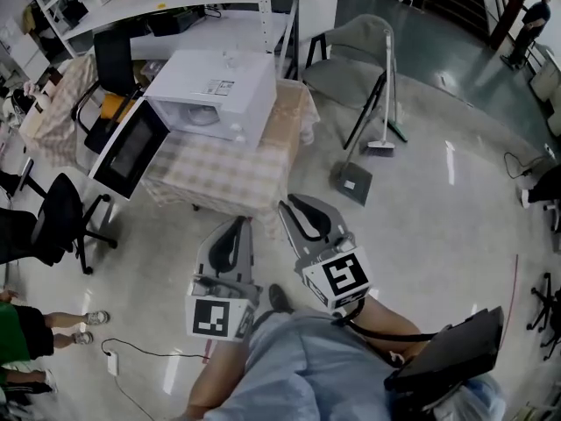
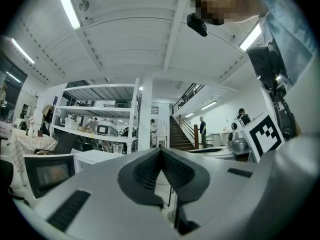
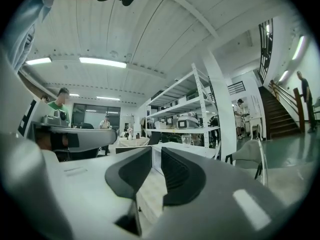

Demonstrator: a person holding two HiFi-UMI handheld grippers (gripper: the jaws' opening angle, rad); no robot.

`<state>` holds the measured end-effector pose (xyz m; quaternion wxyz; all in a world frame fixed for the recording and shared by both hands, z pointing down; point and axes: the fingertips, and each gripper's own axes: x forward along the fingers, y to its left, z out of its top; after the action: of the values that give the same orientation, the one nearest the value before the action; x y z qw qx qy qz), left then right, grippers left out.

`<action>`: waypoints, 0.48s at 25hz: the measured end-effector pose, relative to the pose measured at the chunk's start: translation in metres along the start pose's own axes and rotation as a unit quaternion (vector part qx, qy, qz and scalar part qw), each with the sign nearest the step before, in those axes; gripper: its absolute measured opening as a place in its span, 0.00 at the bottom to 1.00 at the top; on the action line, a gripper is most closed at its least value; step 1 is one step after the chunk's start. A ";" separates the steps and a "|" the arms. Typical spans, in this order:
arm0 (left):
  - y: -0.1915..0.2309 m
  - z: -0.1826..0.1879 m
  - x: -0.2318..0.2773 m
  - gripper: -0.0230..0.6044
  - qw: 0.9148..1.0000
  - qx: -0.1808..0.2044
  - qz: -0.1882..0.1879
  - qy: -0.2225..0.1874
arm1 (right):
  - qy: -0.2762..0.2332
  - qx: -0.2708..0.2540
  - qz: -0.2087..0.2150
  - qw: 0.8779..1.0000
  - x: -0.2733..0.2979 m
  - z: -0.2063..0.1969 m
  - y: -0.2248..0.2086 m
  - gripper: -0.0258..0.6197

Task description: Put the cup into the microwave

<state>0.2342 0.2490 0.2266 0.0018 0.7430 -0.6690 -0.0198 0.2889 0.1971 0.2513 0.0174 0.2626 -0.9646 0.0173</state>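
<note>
Both claws are being held level, short of the table [image 1: 219,178], pointing at the microwave [image 1: 210,90].

Left claw [image 2: 160,151]: jaws are being kept together at the tips, nothing held.
Right claw [image 3: 156,156]: jaws are being kept a narrow slit apart, nothing in the slit.

Cup [image 3: 186,139]: clear, upright, standing on top of the microwave, well apart from both claws. Door [image 1: 131,152] is hanging open to the left; the cavity is being left free.

Risks being noted:
- Neither claw is being held wide enough for the cup; an approach at this width is likely to push it, not take it
- The cup is looking light and is sitting high, so a nudge could tip it or send it off the top
- Clear walls are being read poorly against the shelving, so the rim could be misjudged
- The open door is standing on the left claw's side and could be struck on the way in
</note>
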 end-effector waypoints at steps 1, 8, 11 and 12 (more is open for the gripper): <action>0.009 0.001 0.002 0.04 1.000 0.000 -0.003 -0.003 | 0.002 0.000 -0.005 1.000 0.009 0.000 0.002 0.13; 0.055 0.002 0.010 0.04 1.000 -0.004 -0.023 0.002 | 0.002 -0.009 -0.027 1.000 0.060 0.007 0.010 0.13; 0.069 -0.001 0.010 0.04 1.000 -0.011 -0.021 0.001 | 0.006 -0.014 -0.031 0.999 0.074 0.008 0.012 0.13; 0.073 -0.003 0.010 0.04 1.000 -0.013 -0.020 0.001 | 0.007 -0.016 -0.031 0.999 0.077 0.008 0.012 0.13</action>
<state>0.1628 0.2310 0.2313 0.0118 0.7560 -0.6538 -0.0283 0.2159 0.1685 0.2459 0.0287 0.2921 -0.9559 0.0032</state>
